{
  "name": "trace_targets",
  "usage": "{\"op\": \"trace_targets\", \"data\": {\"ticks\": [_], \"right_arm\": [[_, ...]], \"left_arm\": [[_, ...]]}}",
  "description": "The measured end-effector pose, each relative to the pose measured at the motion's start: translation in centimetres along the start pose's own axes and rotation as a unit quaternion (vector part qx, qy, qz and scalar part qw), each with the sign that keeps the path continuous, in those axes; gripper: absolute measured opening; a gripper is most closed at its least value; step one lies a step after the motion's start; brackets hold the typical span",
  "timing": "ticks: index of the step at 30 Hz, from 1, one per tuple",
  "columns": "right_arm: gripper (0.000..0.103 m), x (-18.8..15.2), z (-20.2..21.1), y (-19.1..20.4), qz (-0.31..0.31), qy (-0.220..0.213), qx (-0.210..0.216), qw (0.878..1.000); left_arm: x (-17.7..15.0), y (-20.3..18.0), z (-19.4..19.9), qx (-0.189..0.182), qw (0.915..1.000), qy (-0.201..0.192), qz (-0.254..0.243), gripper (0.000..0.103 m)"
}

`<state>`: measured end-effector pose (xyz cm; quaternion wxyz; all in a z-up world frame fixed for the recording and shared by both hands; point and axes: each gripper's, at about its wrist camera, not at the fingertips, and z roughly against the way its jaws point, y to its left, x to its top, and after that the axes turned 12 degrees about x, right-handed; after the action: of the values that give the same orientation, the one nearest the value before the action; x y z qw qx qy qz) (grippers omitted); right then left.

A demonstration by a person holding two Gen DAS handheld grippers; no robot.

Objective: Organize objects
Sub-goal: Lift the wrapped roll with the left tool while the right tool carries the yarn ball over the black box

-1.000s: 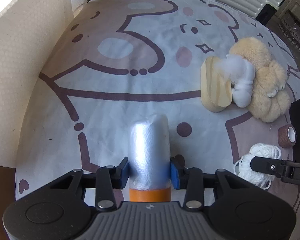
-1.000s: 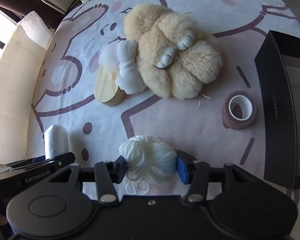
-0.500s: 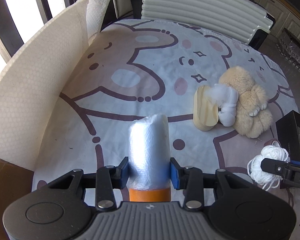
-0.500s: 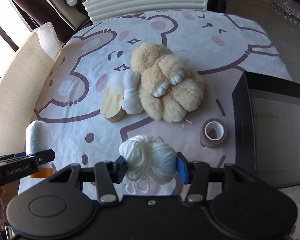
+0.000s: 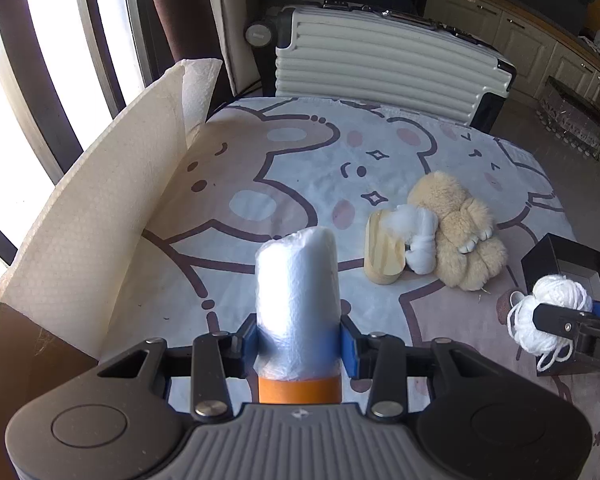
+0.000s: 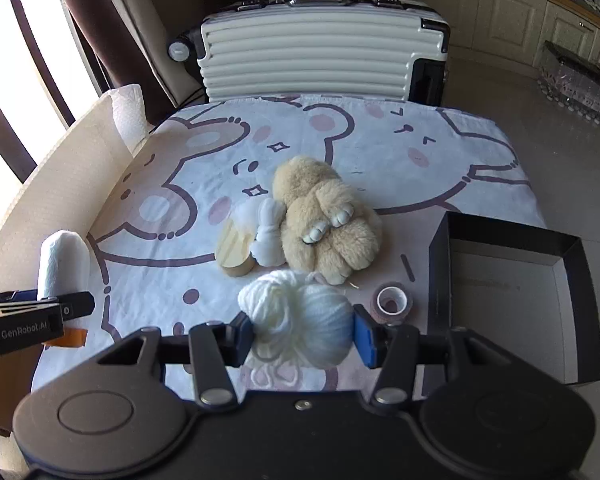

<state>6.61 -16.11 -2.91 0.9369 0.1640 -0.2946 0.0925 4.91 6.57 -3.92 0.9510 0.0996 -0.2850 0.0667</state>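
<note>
My left gripper [image 5: 299, 346] is shut on a white plastic-wrapped roll with an orange end [image 5: 297, 300], held up above the bear-print cloth [image 5: 292, 168]. In the right wrist view the same roll [image 6: 63, 264] shows at the left edge. My right gripper [image 6: 302, 334] is shut on a ball of white yarn [image 6: 300, 320], lifted off the cloth; in the left wrist view the yarn [image 5: 548, 312] hangs at the right. A beige plush toy [image 6: 324, 224] lies mid-cloth against a small white toy [image 6: 268, 236] and a wooden block [image 6: 236, 250]. A brown tape roll [image 6: 392, 304] lies near the black box [image 6: 572, 304].
The open black box sits at the right edge of the table. A tall cream foam sheet [image 5: 100, 216] stands along the left side. A white ribbed suitcase [image 6: 320, 52] stands behind the table. Bare cloth lies left of the wooden block.
Both grippers have risen and tilted up with their loads, so the table looks smaller and the suitcase and room beyond have come into view. The things on the cloth have not moved.
</note>
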Motion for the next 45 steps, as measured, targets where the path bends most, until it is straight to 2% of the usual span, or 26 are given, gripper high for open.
{"op": "trace_targets", "data": {"ticks": [12,29,35,45], "right_arm": [[0.051,-1.5,4.4,-0.8,0.006,-0.038,-0.005,0.999],[0.051,-1.7,6.0,-1.5,0.017,-0.057,-0.024,0.998],[0.051,-2.0,6.9,-3.1,0.014,-0.06,-0.038,0.997],[0.051,-3.0,9.3,-8.0,-0.024,-0.076,-0.079,0.994]], "left_arm": [[-0.9,-1.7,3.3,-0.008,0.9995,-0.029,-0.013,0.042],[-1.1,-2.2,5.0,-0.005,0.9988,-0.048,-0.009,0.042],[-0.9,-4.0,5.3,-0.015,0.9984,-0.051,-0.018,0.042],[-1.0,-9.0,5.9,-0.045,0.9962,-0.055,-0.05,0.042]]}}
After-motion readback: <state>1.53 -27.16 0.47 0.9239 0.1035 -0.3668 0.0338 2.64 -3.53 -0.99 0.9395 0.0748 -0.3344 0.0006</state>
